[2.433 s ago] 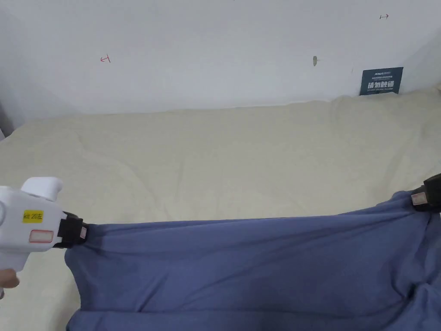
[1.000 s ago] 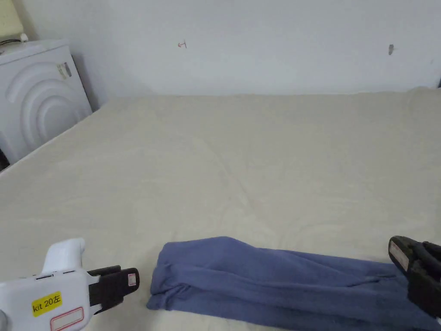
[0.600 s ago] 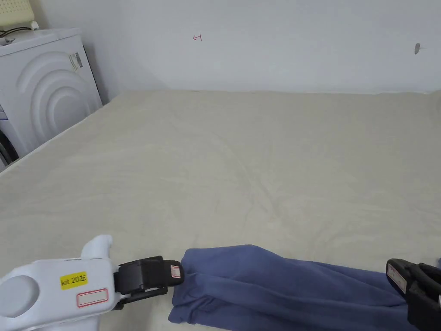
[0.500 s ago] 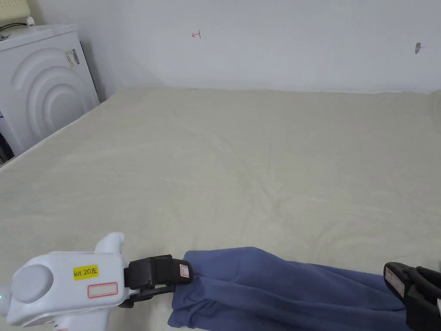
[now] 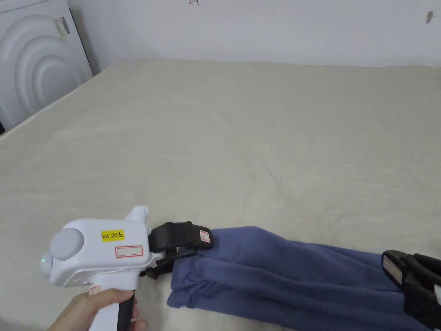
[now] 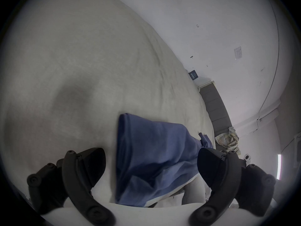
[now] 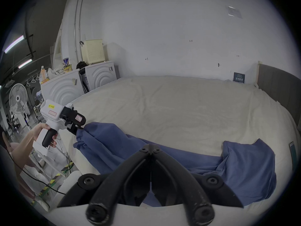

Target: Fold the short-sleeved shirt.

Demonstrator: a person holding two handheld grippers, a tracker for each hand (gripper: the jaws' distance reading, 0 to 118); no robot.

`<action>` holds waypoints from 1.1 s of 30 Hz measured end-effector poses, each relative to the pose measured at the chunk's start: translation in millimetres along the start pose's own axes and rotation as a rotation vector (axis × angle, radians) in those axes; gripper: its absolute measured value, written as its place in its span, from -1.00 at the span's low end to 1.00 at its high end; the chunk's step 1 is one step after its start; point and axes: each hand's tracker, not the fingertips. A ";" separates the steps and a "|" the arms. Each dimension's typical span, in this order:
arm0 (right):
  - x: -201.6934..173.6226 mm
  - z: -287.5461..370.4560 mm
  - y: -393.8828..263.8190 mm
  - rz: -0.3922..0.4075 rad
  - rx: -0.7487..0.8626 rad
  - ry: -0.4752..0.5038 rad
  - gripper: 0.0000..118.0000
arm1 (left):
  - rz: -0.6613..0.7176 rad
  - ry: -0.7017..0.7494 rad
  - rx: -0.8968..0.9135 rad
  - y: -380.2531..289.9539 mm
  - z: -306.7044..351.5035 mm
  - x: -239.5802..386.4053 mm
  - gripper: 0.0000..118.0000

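Lying rumpled on cream bedding (image 5: 258, 129), the blue knit shirt (image 5: 280, 276) sits between left gripper (image 6: 150, 166) jaws spread apart, right gripper (image 7: 151, 148) jaws together.

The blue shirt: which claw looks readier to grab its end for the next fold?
Left, likely. The left claw is open with the bunched end of the shirt between its jaws; the right claw is shut, so it must open first.

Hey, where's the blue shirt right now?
The shirt lies as a long folded band on the near edge of the bed, stretched between the left tongs and the right tongs.
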 end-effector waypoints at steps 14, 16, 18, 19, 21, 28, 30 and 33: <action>12.0 6.5 -10.1 -0.052 -0.017 -0.002 -1.00 | 0.033 -0.063 -0.121 0.2 -16.9 11.4 0.91; 13.8 8.5 -10.4 -0.058 -0.012 -0.004 -1.00 | -0.048 0.032 -0.141 -1.2 -15.4 19.6 0.75; 15.6 10.6 -11.0 -0.065 -0.008 -0.004 -1.00 | -0.102 0.200 -0.122 -2.1 -10.2 27.2 0.06; 16.9 11.4 -11.4 -0.068 -0.006 -0.003 -1.00 | -0.089 0.260 -0.117 -2.4 -10.4 26.6 -0.67; 19.7 13.5 -12.4 -0.075 -0.001 -0.003 -1.00 | 0.050 0.096 -0.123 -3.6 -11.1 11.7 -0.73; 40.5 36.7 -14.6 -0.094 0.025 -0.019 -1.00 | -0.021 0.187 -0.081 -9.6 -4.4 47.2 -0.77; 50.6 45.0 -14.9 -0.101 0.036 -0.031 -1.00 | -0.033 0.182 -0.078 -8.9 1.4 65.5 -0.77; 68.1 57.0 -15.8 -0.139 0.063 -0.039 -1.00 | -0.097 0.165 -0.043 -9.4 9.5 107.0 -0.78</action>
